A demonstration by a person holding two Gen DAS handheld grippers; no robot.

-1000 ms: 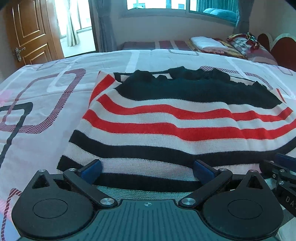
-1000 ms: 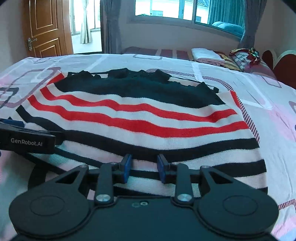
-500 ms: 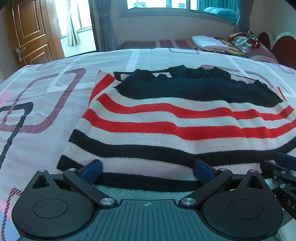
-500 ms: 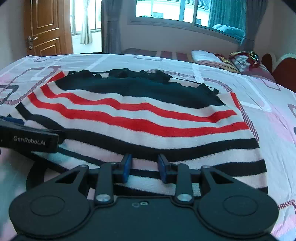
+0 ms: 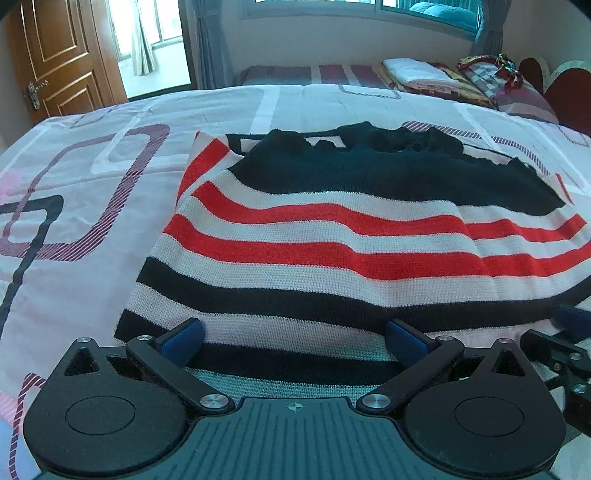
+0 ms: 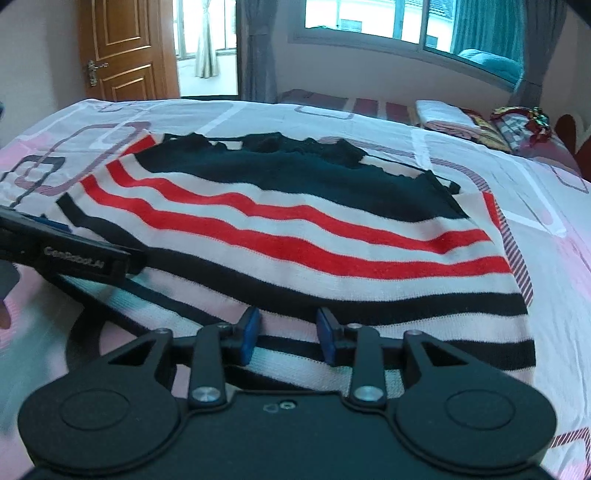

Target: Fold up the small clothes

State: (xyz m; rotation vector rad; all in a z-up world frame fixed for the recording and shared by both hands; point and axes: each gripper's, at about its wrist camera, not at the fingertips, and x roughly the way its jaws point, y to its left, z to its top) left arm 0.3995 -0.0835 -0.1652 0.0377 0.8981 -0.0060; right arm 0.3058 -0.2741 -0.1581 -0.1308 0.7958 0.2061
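Looking along both grippers, we see a striped sweater point(image 5: 351, 236) spread flat on the bed point(image 5: 92, 192), and we take the sweater as our landmark for everything else. Its dark top part lies at the far end, red and white bands cross its middle, and black and white bands run along the near hem.

Our left gripper point(image 5: 293, 338) sits at the near hem, toward the sweater's left corner, with its jaws spread wide. The blue pads point(image 5: 183, 339) stand well apart and the hem's knit lies in the gap between them; the pads do not press on it.

Our right gripper point(image 6: 288, 334) sits at the same hem, further toward the sweater's right side. Its jaws have just been opening, and now a clear gap shows between the two blue pads point(image 6: 251, 332), with the black and white fabric under and between them, loose rather than pinched.

In the right wrist view the left gripper point(image 6: 70, 254) shows as a black bar lying over the sweater's near left edge. In the left wrist view part of the right gripper point(image 5: 561, 350) peeks in at the sweater's near right edge.

Beyond the sweater's far end stand a wooden door point(image 6: 125, 48), a window point(image 6: 406, 22) with curtains point(image 6: 258, 48), and a stack of folded laundry point(image 5: 424, 74).
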